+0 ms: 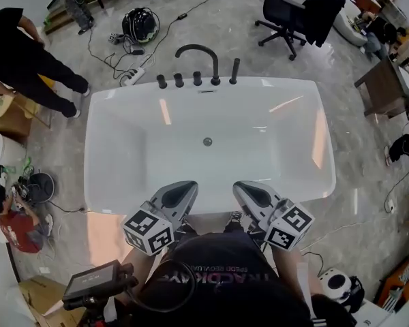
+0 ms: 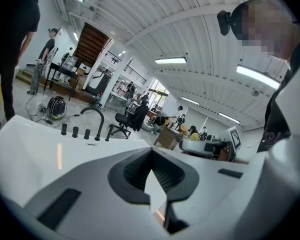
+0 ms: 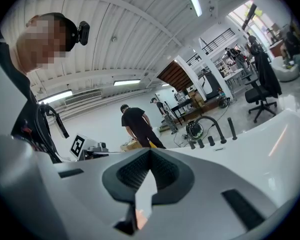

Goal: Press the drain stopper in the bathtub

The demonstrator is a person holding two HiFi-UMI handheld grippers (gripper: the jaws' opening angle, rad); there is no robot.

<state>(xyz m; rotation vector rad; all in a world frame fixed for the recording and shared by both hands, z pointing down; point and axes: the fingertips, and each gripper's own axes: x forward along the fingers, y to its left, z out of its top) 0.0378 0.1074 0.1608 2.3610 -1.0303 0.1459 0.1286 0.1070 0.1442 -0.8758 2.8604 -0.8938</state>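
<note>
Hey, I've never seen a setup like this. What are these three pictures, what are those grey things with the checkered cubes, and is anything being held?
There is no robot here. A person holds a tool in each hand, and each tool ends in a two-jaw claw. The head view looks down from a camera on the person's head. It shows the left claw and right claw over the near edge of a white bathtub. The marker cubes are parts of the tools. The other two pictures come from cameras riding on each tool, looking along its jaws. Both claws are shut and hold nothing. The round drain stopper sits in the tub floor, untouched. A black faucet stands on the far rim.
</note>
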